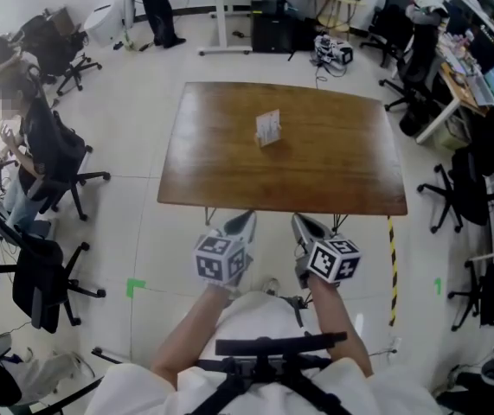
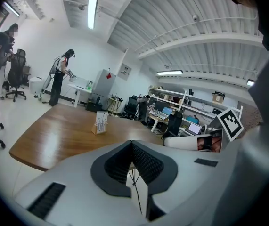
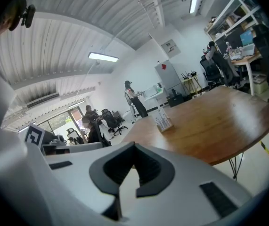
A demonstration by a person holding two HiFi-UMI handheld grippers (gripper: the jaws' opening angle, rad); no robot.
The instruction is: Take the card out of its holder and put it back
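- The brown wooden tabletop (image 1: 342,167) fills the middle of the head view. It stands on thin metal legs on a pale floor (image 1: 134,232).
- Black office chairs (image 1: 43,271) stand around it on the left and the right. Cluttered desks (image 1: 467,76) run along the right wall.
- One person sits in a chair on the left (image 1: 35,137), and another stands at a white desk at the far end of the room (image 1: 156,7).
- The left gripper (image 1: 245,223) is held at the near edge of the tabletop, left of its partner, pointing toward the far side. In the left gripper view its dark ribbed fingers (image 2: 147,162) are pressed together at the tips with nothing between them.
- The right gripper (image 1: 305,226) is just beside it on the right, also at the near edge. In the right gripper view its fingers (image 3: 117,169) likewise meet at the tips and carry nothing.
- A black-and-yellow striped strip (image 1: 393,266) lies on the floor near the table's near right corner, and a green mark (image 1: 134,286) lies on the near left.
- The card holder (image 1: 267,138), a small light-coloured base, sits on the tabletop around its middle, a little toward the far side and well apart from both grippers.
- The card (image 1: 268,125), white with print, stands upright in that holder.
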